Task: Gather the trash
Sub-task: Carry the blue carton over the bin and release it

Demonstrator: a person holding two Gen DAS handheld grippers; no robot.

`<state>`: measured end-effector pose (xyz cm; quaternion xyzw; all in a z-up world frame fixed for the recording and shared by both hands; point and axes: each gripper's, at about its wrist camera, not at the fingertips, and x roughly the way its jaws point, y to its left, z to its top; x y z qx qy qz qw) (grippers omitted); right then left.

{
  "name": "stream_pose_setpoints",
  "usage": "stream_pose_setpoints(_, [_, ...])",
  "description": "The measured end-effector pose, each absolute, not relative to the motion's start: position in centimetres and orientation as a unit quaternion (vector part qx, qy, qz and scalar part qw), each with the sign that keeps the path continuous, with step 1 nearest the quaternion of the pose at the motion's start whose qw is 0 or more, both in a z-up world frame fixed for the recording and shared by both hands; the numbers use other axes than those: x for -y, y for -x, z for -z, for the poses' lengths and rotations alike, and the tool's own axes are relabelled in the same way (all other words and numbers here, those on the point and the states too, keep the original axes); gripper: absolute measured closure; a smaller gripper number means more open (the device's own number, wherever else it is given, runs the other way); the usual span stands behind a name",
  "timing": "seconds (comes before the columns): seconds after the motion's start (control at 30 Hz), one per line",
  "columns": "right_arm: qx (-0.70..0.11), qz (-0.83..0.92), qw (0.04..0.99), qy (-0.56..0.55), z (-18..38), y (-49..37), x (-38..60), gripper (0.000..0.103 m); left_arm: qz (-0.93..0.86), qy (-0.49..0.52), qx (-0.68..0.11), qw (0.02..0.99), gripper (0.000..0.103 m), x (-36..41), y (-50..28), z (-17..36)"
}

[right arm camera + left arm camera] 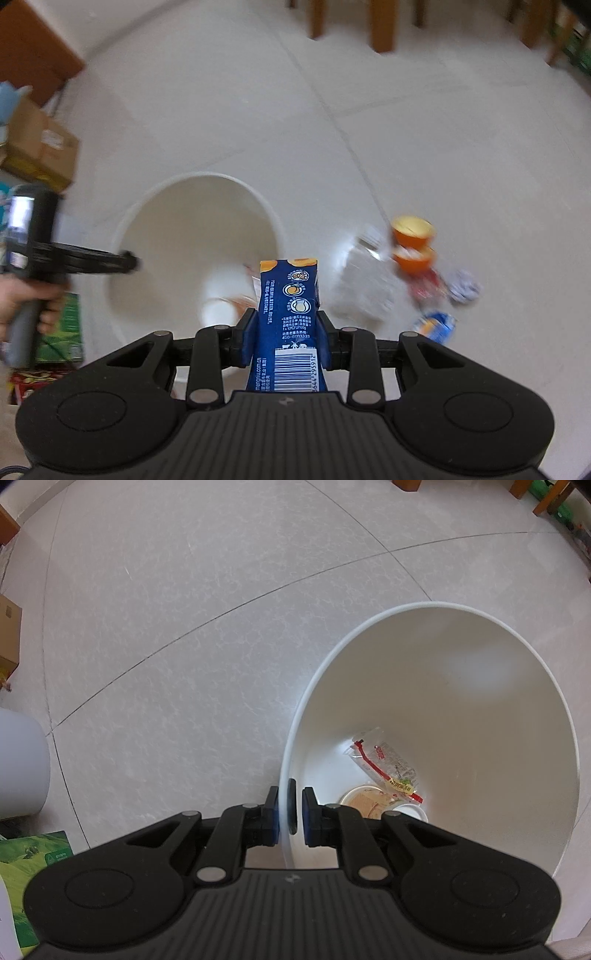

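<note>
left gripper (290, 812) clamps white bin (480, 738) rim, wrapper (386, 764) inside; right gripper (284, 332) holds blue carton (290, 314)

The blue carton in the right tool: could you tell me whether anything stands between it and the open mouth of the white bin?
Nothing visible does. The blue carton, clamped in the right tool, hangs above the white bin, whose mouth is open. The left tool only pinches the bin's near rim, at the edge and clear of the opening.
</note>
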<state>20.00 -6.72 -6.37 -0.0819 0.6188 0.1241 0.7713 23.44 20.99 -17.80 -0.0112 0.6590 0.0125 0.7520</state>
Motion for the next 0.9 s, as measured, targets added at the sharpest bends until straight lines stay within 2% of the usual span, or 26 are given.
stream_pose_setpoints(0.23, [-0.611,-0.177,0.766,0.095,7.5,-20.9,1.3,0.065,-0.012,0.016,-0.660,0.751,0.093,-21.2,-23.5,17.7])
stream_pose_setpoints(0.27, [-0.609,-0.186,0.765,0.098,7.6,-20.9,0.5,0.060,-0.013,0.017,-0.660,0.751,0.093,-21.2,-23.5,17.7])
stream_pose_setpoints(0.3, [-0.607,-0.192,0.764,0.104,7.6,-20.8,-0.1,0.043,-0.012,0.018,-0.660,0.751,0.093,-21.2,-23.6,17.7])
stream_pose_setpoints(0.33, [-0.602,-0.190,0.768,0.109,7.5,-20.7,-0.3,0.034,-0.012,0.018,-0.660,0.751,0.093,-21.3,-23.5,17.7])
stream_pose_setpoints(0.37, [-0.592,-0.186,0.776,0.115,7.3,-20.6,-0.5,0.018,-0.012,0.018,-0.660,0.751,0.093,-21.3,-23.5,17.7])
stream_pose_setpoints(0.4, [-0.582,-0.187,0.782,0.121,7.2,-20.4,-0.6,0.014,-0.011,0.018,-0.660,0.751,0.093,-21.3,-23.5,17.7])
stream_pose_setpoints(0.9, [-0.576,-0.125,0.799,0.117,7.4,-20.3,5.5,0.014,-0.012,0.017,-0.660,0.751,0.093,-21.2,-23.4,17.7])
